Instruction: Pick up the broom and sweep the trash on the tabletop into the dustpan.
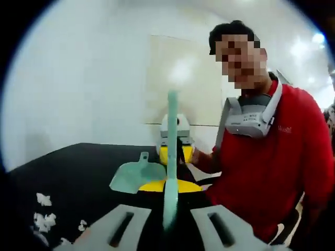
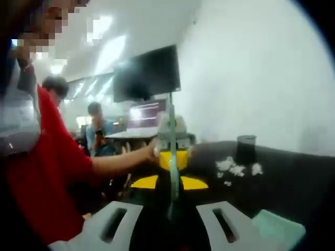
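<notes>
A pale teal broom handle (image 1: 171, 157) stands across the left gripper view, held between the grey jaws of my left gripper (image 1: 170, 212). Facing it from the far side is my right gripper (image 1: 175, 149), white and yellow, closed around the same handle. In the right gripper view the handle (image 2: 171, 167) sits between the jaws of my right gripper (image 2: 170, 209), with the left gripper (image 2: 172, 151) beyond it. The teal dustpan (image 1: 137, 177) lies flat on the black table (image 1: 78, 172); its corner (image 2: 278, 228) is at lower right. White paper trash (image 1: 44, 217) (image 2: 235, 167) lies scattered on the tabletop. The bristles are hidden.
A person in a red shirt (image 1: 277, 167) stands close at the table's edge, one hand (image 2: 153, 151) on a gripper. A dark cup (image 2: 246, 145) stands behind the trash. Other people (image 2: 99, 133) and a wall screen (image 2: 147, 73) are in the background.
</notes>
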`<action>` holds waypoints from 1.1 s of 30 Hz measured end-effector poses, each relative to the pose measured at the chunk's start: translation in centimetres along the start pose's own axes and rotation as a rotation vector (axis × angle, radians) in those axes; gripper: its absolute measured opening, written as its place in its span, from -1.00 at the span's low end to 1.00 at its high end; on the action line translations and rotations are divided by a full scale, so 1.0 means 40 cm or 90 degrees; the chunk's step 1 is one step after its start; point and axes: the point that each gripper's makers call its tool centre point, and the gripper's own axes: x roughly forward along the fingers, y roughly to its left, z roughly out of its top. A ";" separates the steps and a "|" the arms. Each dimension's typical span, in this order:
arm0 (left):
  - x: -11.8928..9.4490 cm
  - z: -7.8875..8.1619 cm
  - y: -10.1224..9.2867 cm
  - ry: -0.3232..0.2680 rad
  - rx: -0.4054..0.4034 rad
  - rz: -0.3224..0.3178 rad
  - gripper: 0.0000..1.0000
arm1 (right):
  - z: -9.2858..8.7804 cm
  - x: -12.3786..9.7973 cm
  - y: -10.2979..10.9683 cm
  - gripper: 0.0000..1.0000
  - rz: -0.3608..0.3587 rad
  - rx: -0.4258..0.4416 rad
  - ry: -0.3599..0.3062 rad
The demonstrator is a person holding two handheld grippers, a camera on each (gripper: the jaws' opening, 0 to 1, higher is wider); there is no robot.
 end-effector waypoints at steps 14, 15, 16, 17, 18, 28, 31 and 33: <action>-0.313 0.107 0.137 -0.052 0.018 0.493 -0.96 | -0.080 -0.462 -0.226 -0.76 -0.333 0.525 -0.203; -0.322 0.114 0.136 -0.061 0.030 0.503 -0.96 | -0.088 -0.468 -0.223 -0.76 -0.335 0.543 -0.205; -0.334 0.123 0.135 -0.073 0.041 0.520 -0.96 | -0.099 -0.473 -0.222 -0.76 -0.344 0.547 -0.194; -0.346 0.128 0.138 -0.076 0.052 0.541 -0.96 | -0.105 -0.475 -0.221 -0.76 -0.351 0.549 -0.188; -0.357 0.132 0.140 -0.080 0.062 0.562 -0.96 | -0.111 -0.477 -0.220 -0.76 -0.358 0.555 -0.186; -0.494 0.113 0.181 -0.027 0.229 0.835 -0.96 | -0.187 -0.464 -0.211 -0.45 -0.439 0.764 -0.275; -0.493 0.094 0.185 -0.019 0.245 0.850 -0.96 | -0.207 -0.455 -0.220 -0.36 -0.462 0.781 -0.287; -0.496 0.084 0.190 -0.016 0.249 0.852 -0.96 | -0.201 -0.454 -0.234 -0.34 -0.472 0.781 -0.307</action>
